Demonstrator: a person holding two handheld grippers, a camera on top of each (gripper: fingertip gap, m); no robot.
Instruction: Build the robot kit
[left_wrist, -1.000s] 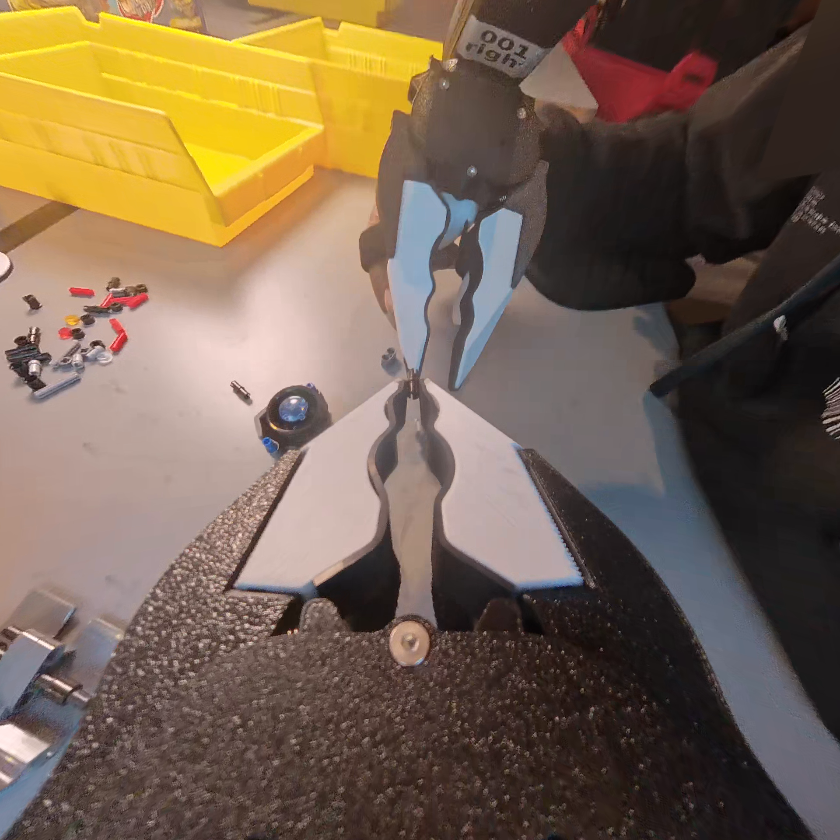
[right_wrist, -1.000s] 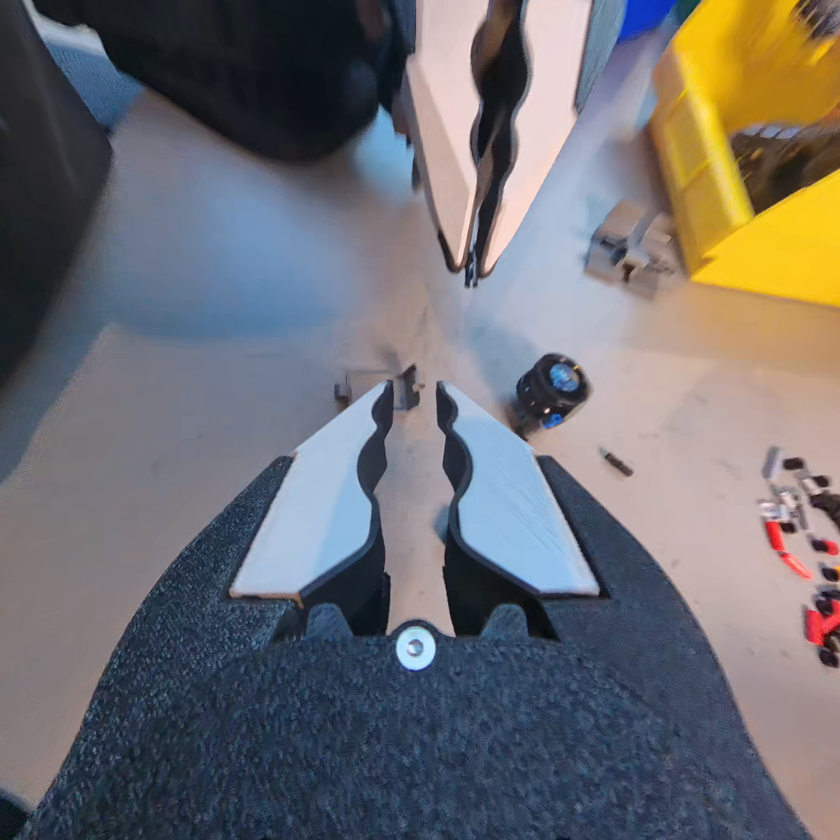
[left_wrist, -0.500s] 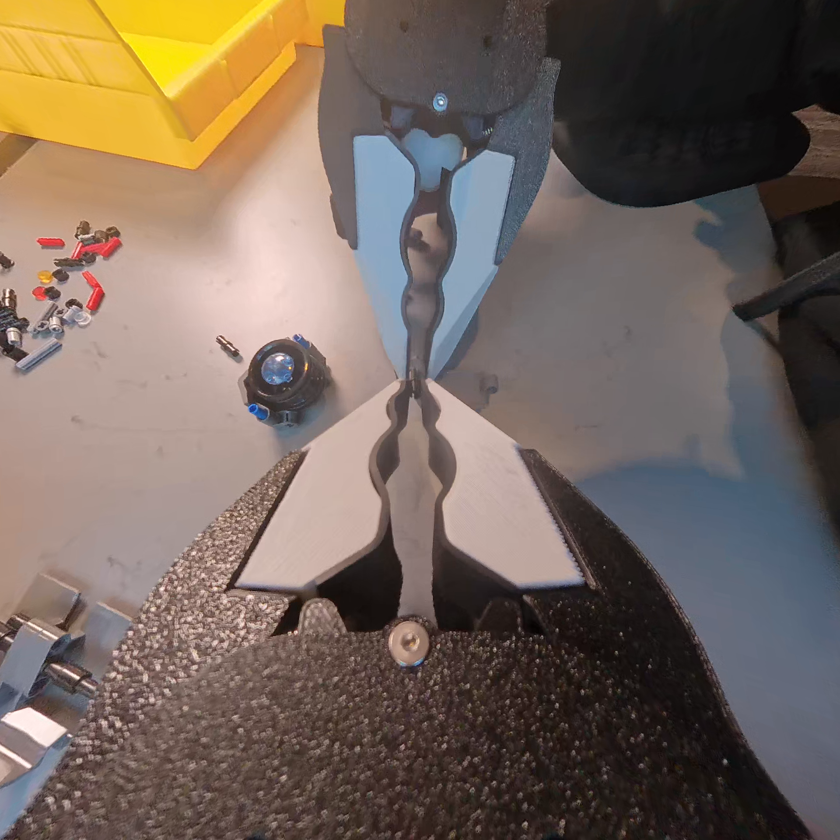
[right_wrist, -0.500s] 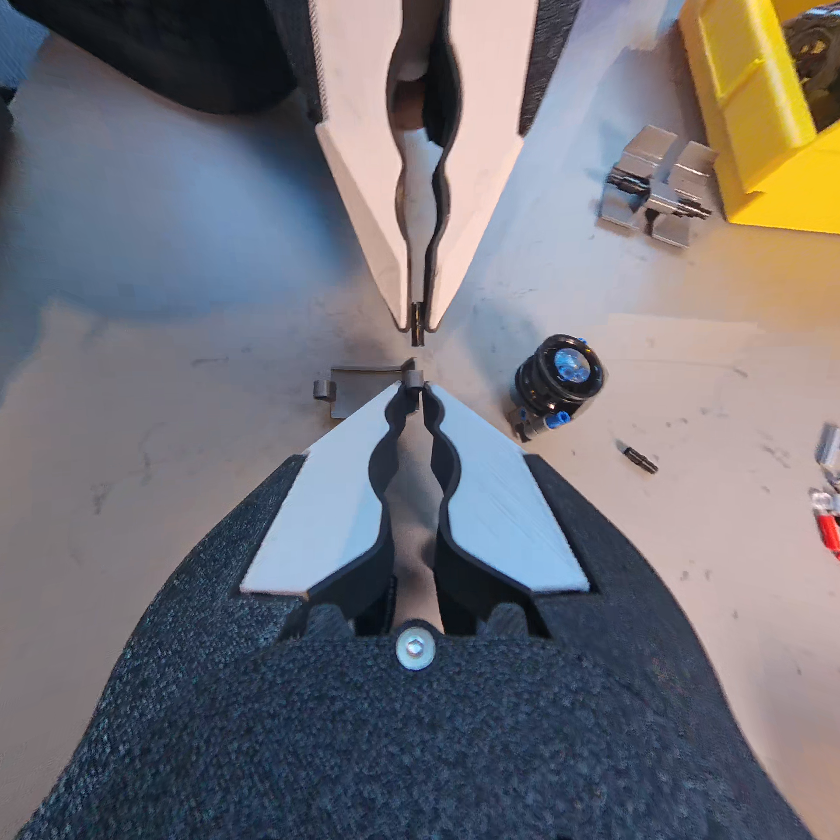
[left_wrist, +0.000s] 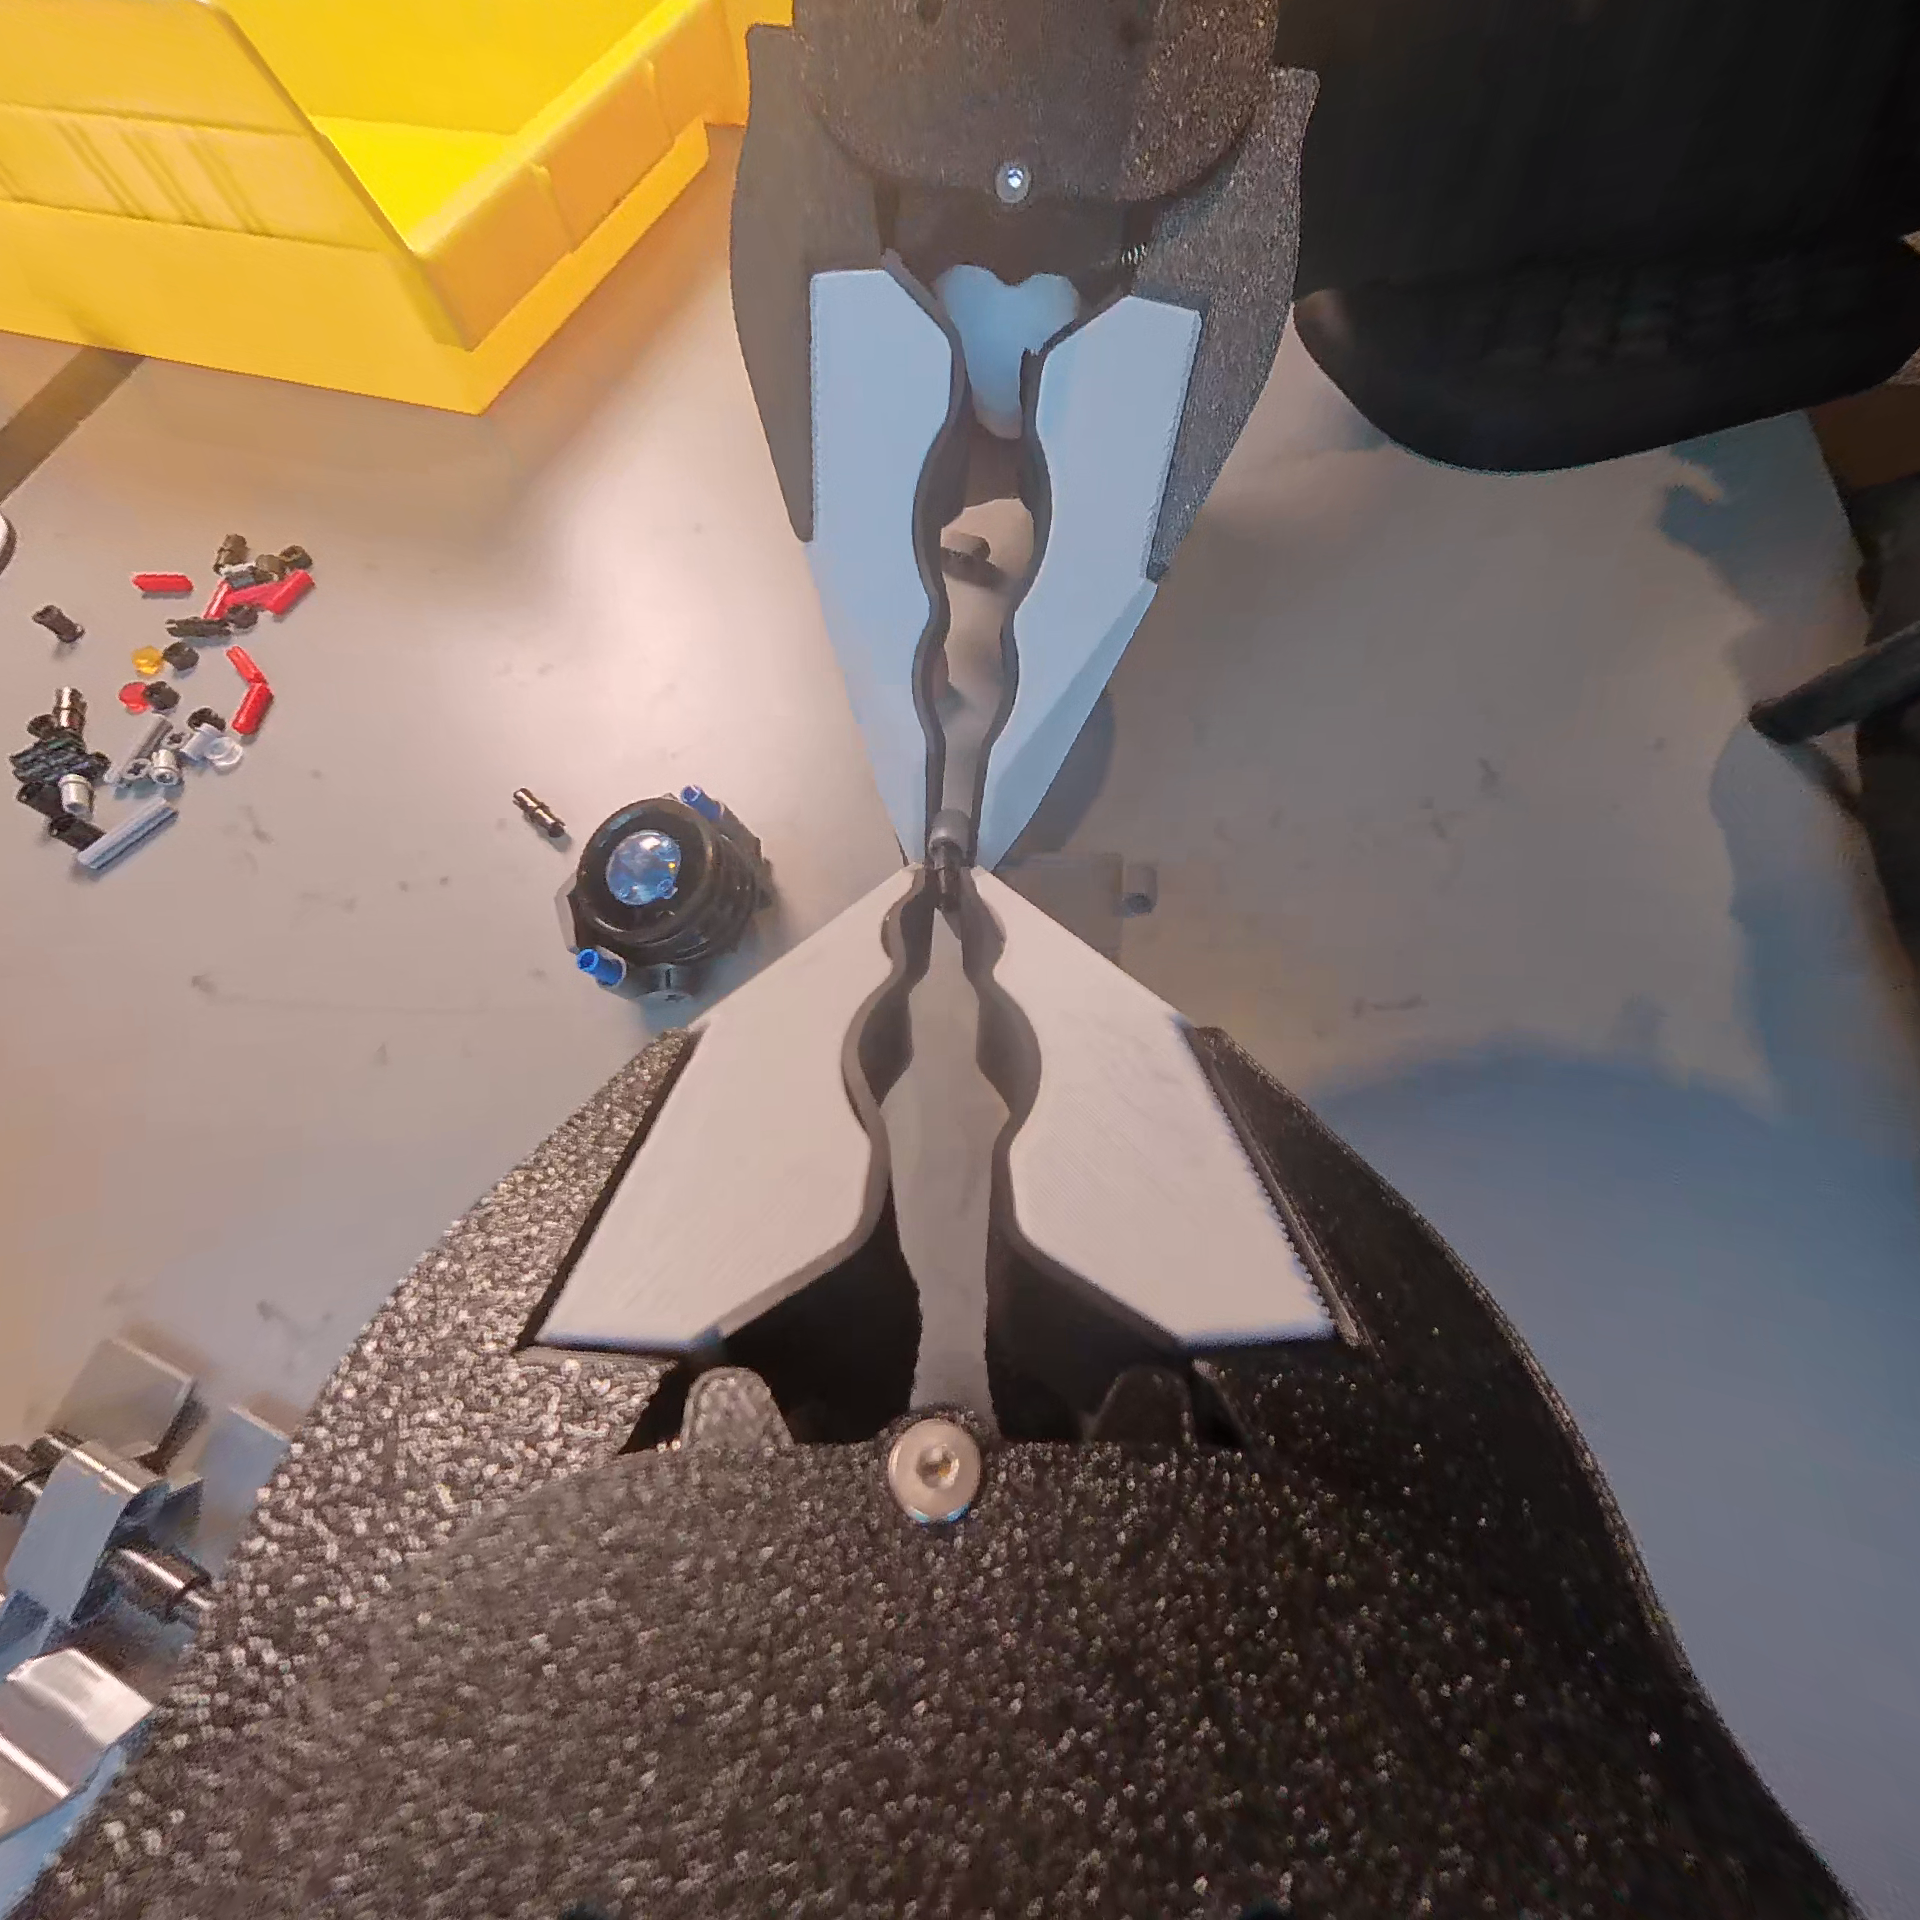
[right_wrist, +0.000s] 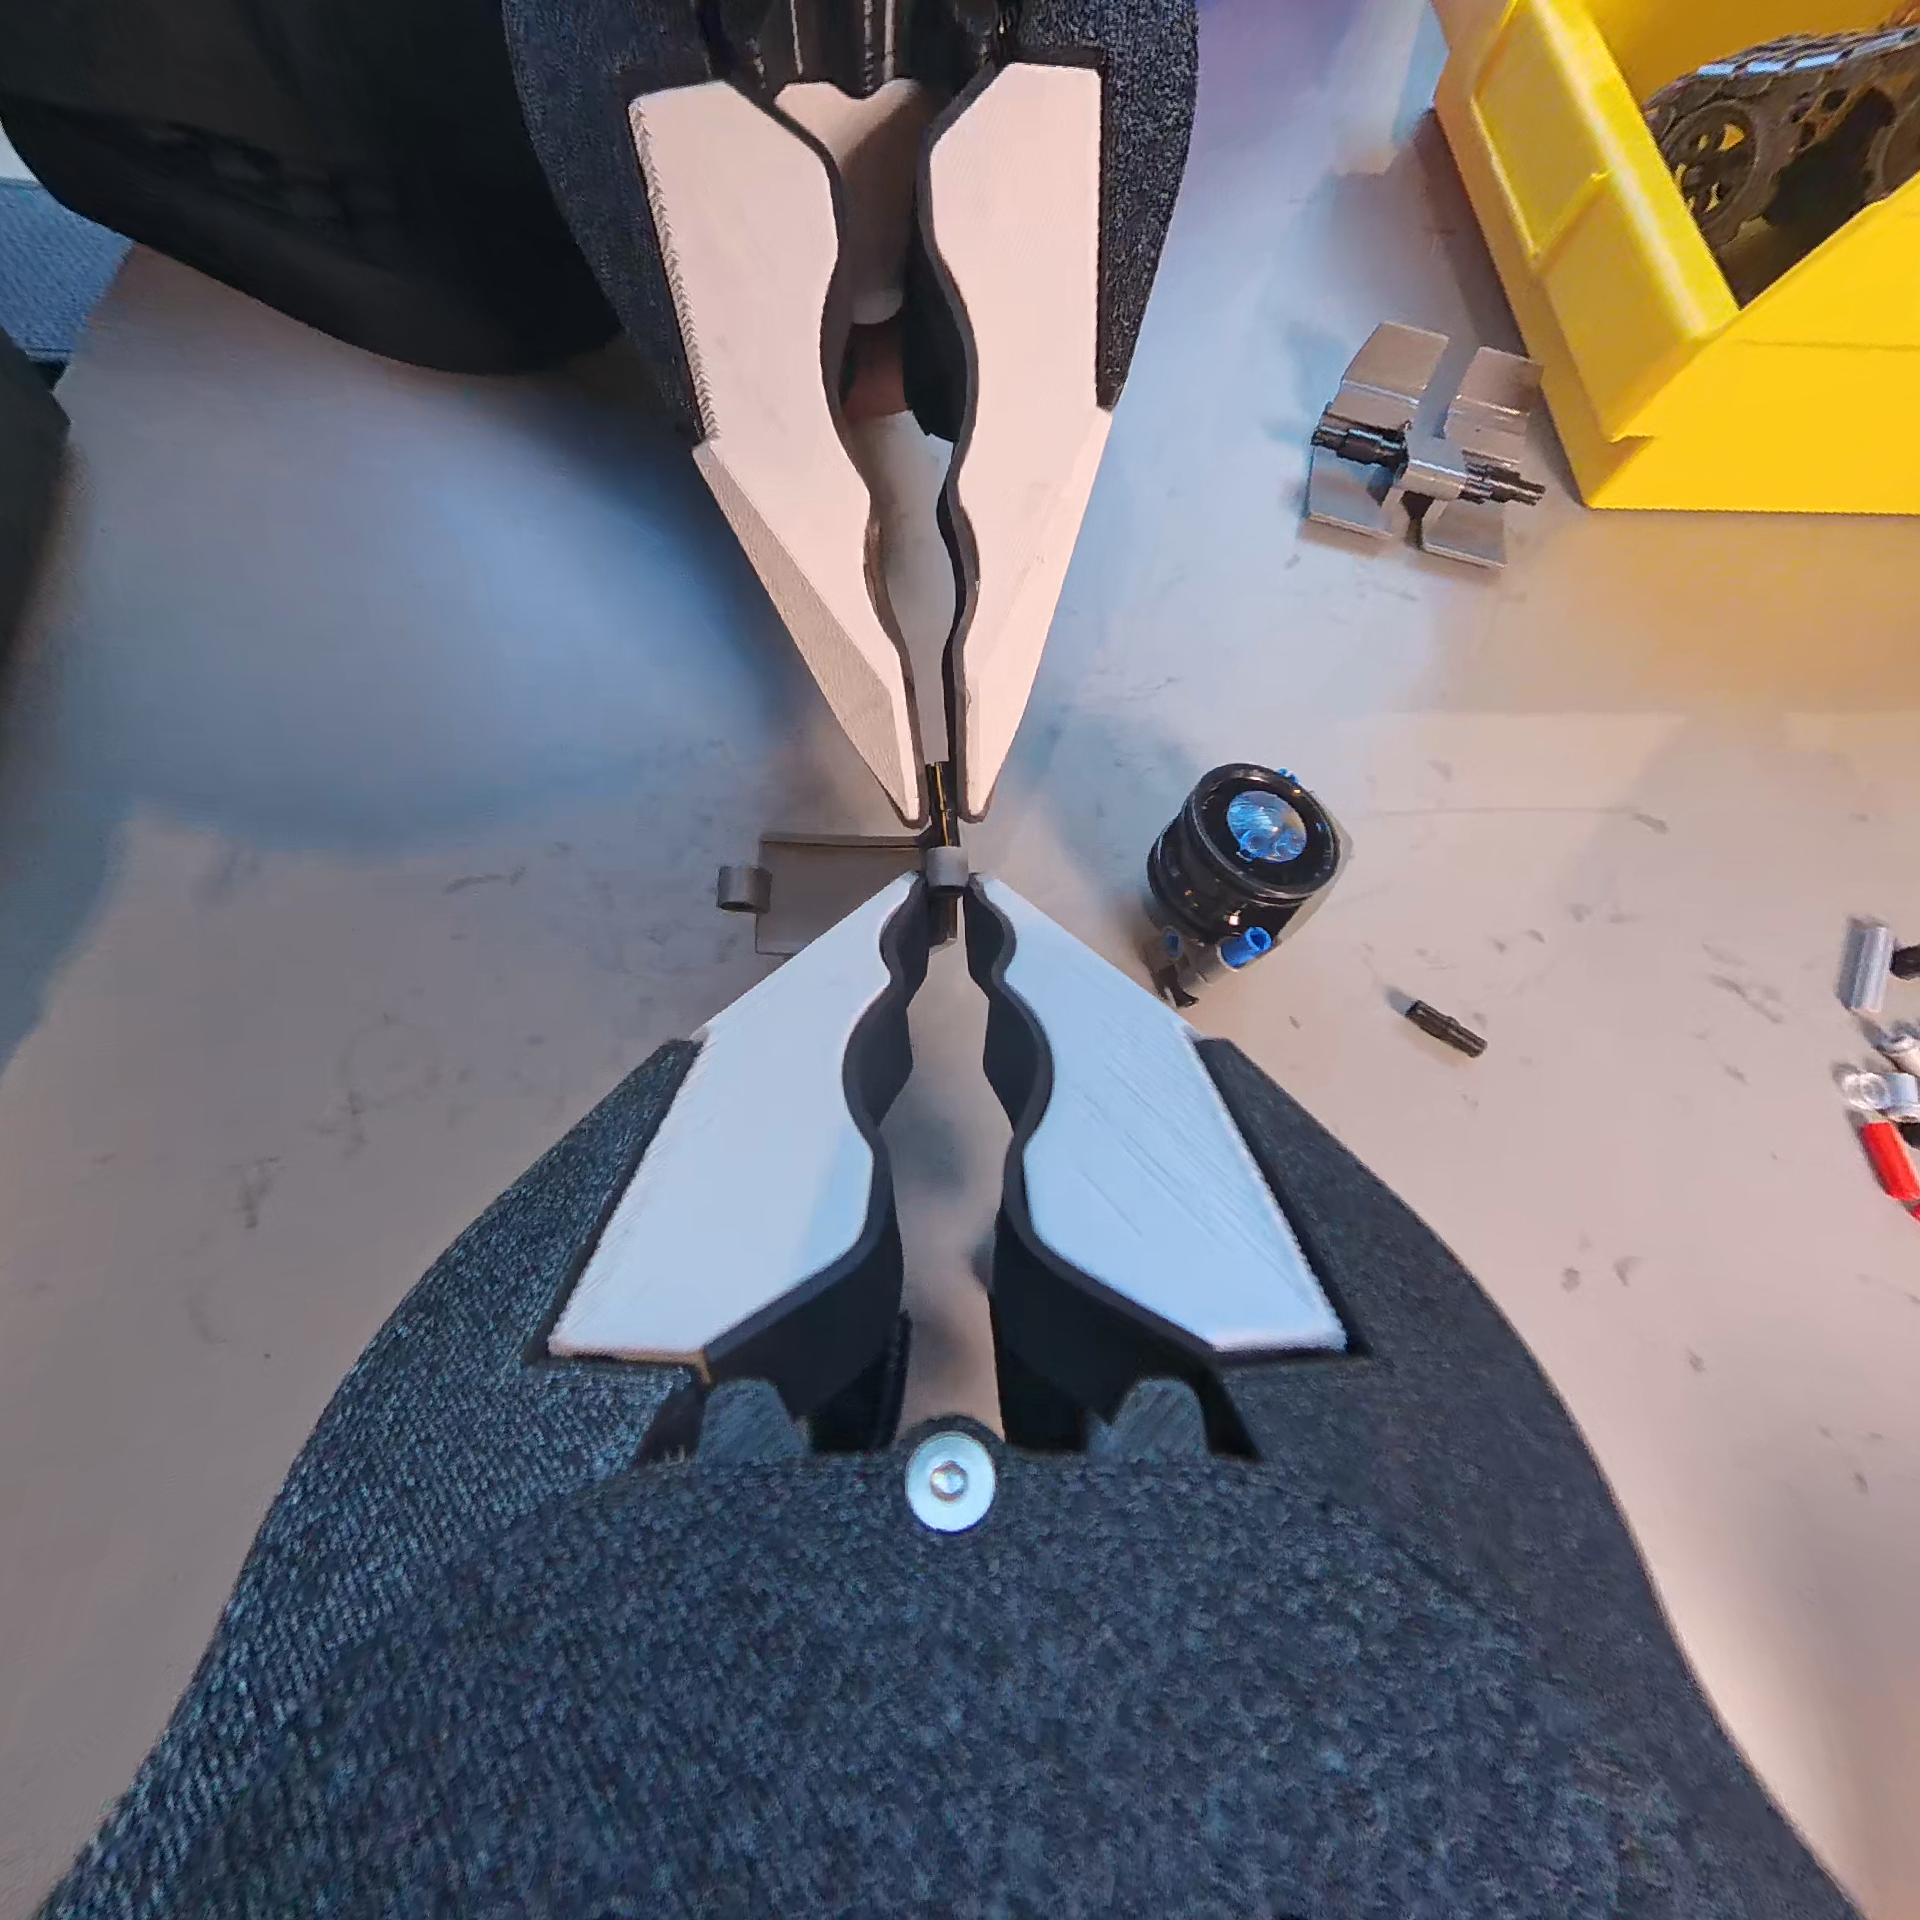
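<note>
Since half a second ago the two grippers have closed the gap: tip to tip now, where a small space separated them before. Left gripper is clenched on a small black pin at its fingertips. Right gripper is clamped on a small grey sleeve at its own tips. In the right wrist view the pin sticks out of the left gripper and its end meets the sleeve; whether it has entered the sleeve cannot be told. In the left wrist view the right gripper comes in from above, the sleeve pinched between its tips.

Just behind the meeting point, on the grey bench, lies a flat grey bracket with a small tube at one edge, partly hidden by the fingers.

Right of the right gripper's tips, near: a black round part with a blue lens and blue pegs. Beyond it, a loose black pin. Farther right, at the frame edge, scattered small red, grey and black pieces.

Upper right in the right wrist view: a grey metal hinge-like assembly, then a yellow bin holding a black wheeled item. A dark sleeve sits behind the right gripper.
</note>
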